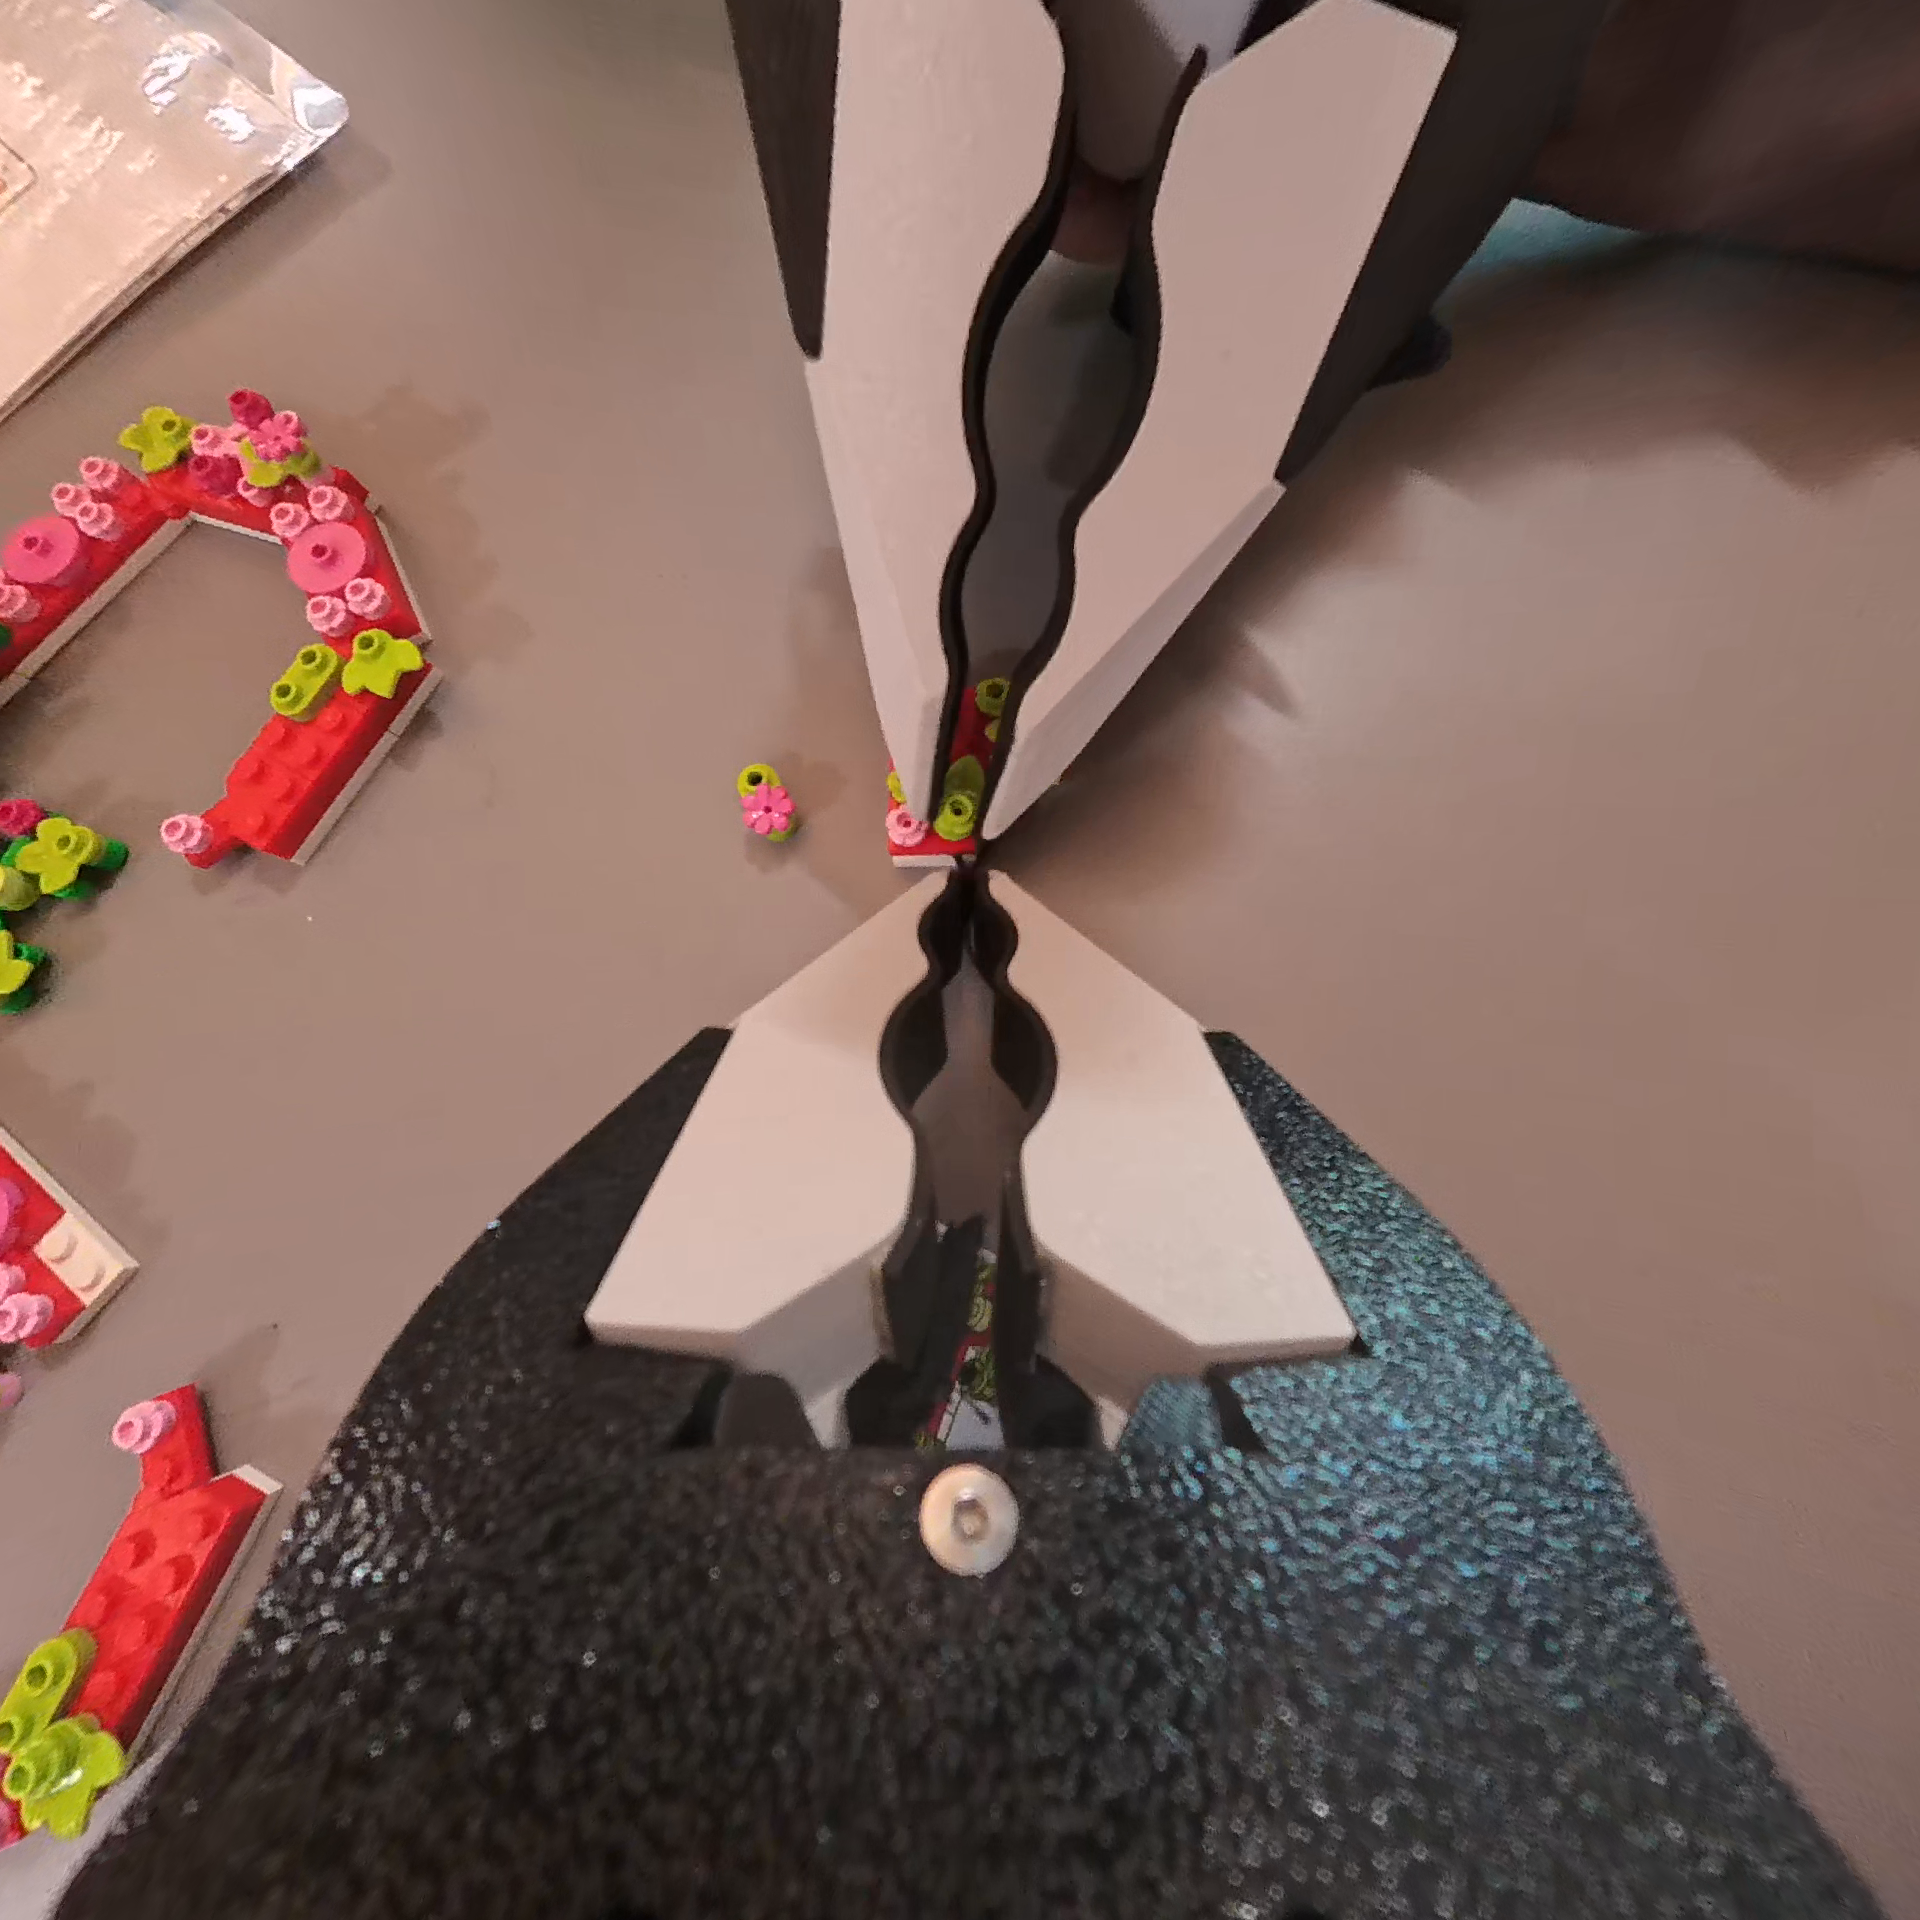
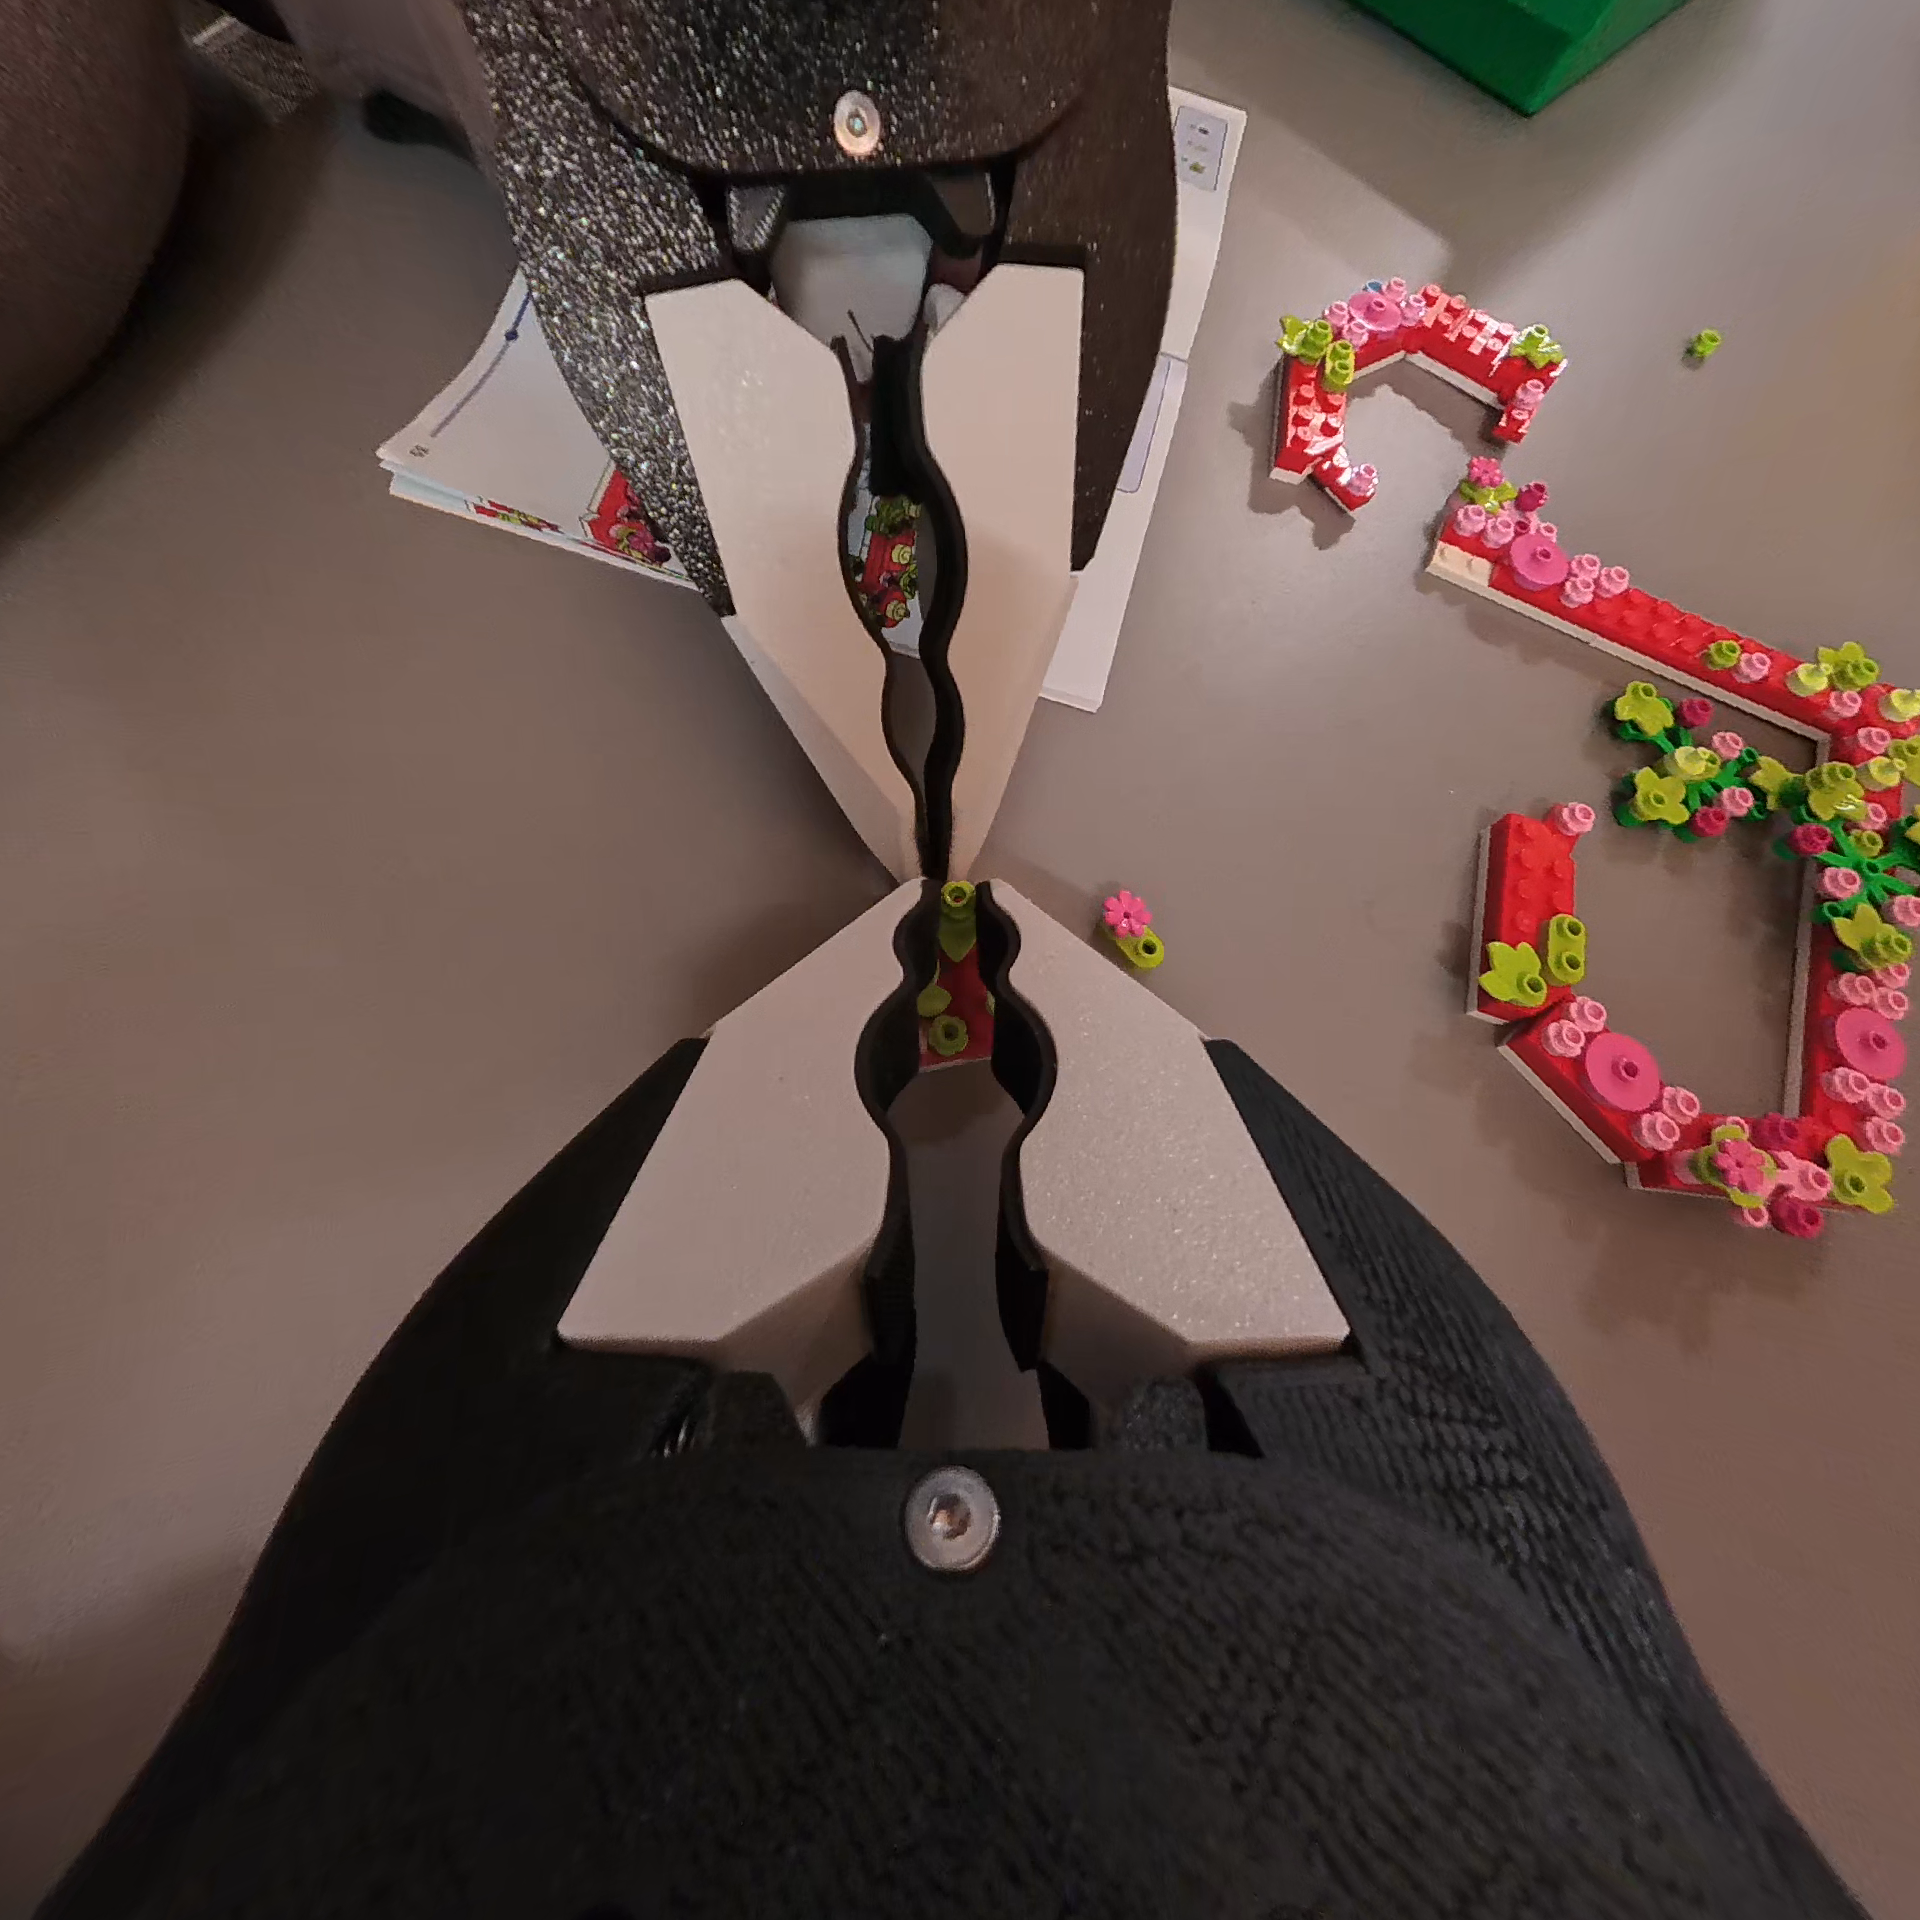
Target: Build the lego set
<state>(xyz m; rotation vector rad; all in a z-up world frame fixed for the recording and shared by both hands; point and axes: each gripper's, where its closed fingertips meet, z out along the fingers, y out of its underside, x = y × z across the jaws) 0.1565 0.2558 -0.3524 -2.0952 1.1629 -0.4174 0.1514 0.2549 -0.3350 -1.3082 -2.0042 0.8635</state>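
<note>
— Well, where's the red lego piece (image 2: 951,1003)?
— Mid-surface, pinched between the right gripper (image 2: 951,883) fingers.
— And the left gripper (image 1: 971,868)?
— Fingers nearly together, tip to tip with the right; holding anything, I cannot tell. A loose pink flower (image 2: 1130,925) lies just beside.

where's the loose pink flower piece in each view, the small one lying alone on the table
Left wrist view: the pink flower piece lies left of centre on the table, just left of where the two grippers' tips meet.
Right wrist view: the same piece lies right of centre, just right of the meeting tips.
Shared landmark: the small red section clamped in the right gripper, beside the flower piece.
</note>
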